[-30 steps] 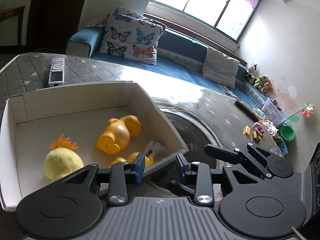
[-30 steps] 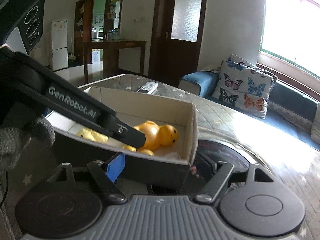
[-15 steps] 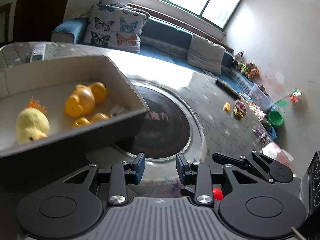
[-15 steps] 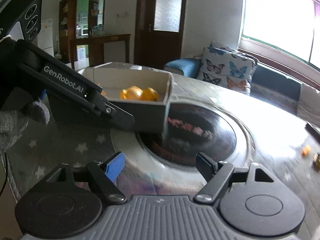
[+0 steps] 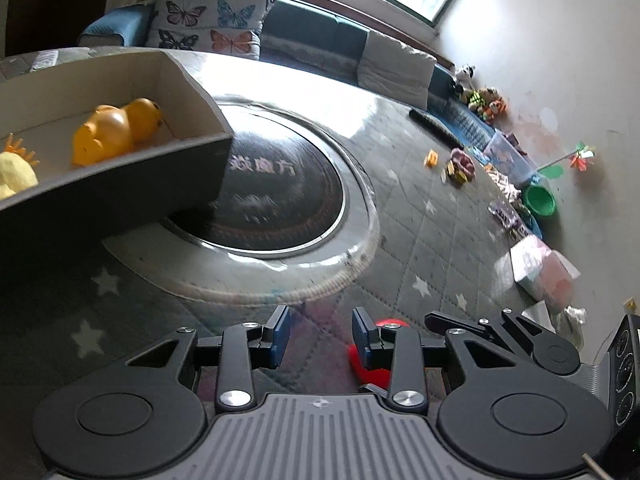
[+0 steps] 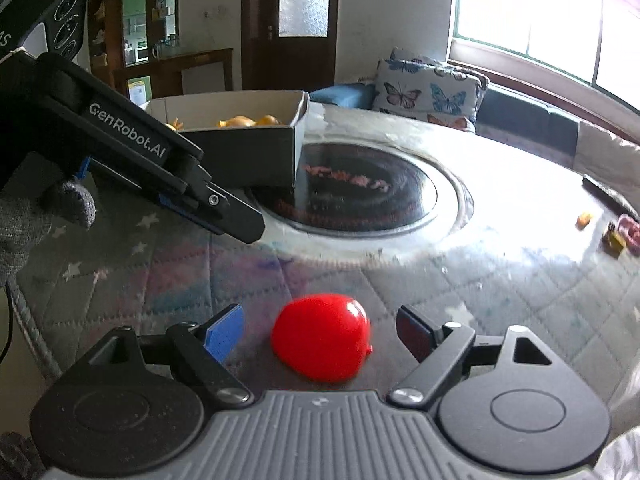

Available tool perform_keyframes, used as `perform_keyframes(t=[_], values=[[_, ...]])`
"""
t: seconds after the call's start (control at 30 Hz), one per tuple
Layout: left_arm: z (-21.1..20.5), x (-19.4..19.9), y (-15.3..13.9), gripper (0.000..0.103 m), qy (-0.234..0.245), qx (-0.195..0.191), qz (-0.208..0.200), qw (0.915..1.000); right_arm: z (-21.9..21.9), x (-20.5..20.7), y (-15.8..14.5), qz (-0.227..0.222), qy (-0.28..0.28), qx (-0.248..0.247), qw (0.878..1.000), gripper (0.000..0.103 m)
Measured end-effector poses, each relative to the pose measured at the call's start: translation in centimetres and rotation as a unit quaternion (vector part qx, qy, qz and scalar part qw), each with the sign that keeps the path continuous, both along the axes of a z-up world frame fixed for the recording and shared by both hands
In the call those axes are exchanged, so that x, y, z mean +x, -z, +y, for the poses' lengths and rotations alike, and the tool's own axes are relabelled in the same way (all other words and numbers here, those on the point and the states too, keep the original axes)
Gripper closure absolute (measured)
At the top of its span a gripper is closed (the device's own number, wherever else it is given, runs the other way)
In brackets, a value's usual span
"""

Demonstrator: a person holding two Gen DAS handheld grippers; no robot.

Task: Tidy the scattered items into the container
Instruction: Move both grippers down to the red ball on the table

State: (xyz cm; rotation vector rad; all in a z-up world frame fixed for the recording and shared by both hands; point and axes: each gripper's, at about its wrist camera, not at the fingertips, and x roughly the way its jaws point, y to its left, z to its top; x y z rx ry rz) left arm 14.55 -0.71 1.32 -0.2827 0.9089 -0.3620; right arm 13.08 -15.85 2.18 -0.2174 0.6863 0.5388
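Right tongs (image 6: 320, 332) spread wide, straddling red balloon (image 6: 322, 336) on worktop (image 6: 500, 280), positioned to grip. Left tongs (image 5: 320, 334) parted, empty, clear of box (image 6: 240, 152).

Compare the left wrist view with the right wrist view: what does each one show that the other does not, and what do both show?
Only the left wrist view shows the yellow plush toy in the box, the green bowl and the pinwheel. Only the right wrist view shows the whole red balloon between the open right claw, plus the brown door. Both show the cardboard box, the orange toy and the butterfly pillow.
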Motion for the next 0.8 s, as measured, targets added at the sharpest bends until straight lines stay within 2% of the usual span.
perform_keyframes(t=[0.2,0.27,0.7,0.8], values=[[-1.5,0.0,0.3,0.067,0.011,-0.001,0.005,0.9999,-0.2,-1.0,0.5,0.004,0.011,0.009,1.0,0.022],[-2.0,0.0,0.3,0.067,0.016,0.002,0.007,0.9998,-0.2,-1.2,0.7,0.008,0.014,0.013,1.0,0.029],[-5.1,1.1,0.4,0.065,0.049,0.008,0.012,0.9987,-0.1,-2.1,1.0,-0.001,0.031,0.016,0.999,0.046],[-5.6,1.3,0.5,0.065,0.053,0.014,0.015,0.9984,0.1,-2.2,0.9,-0.004,0.028,0.017,0.999,0.047]])
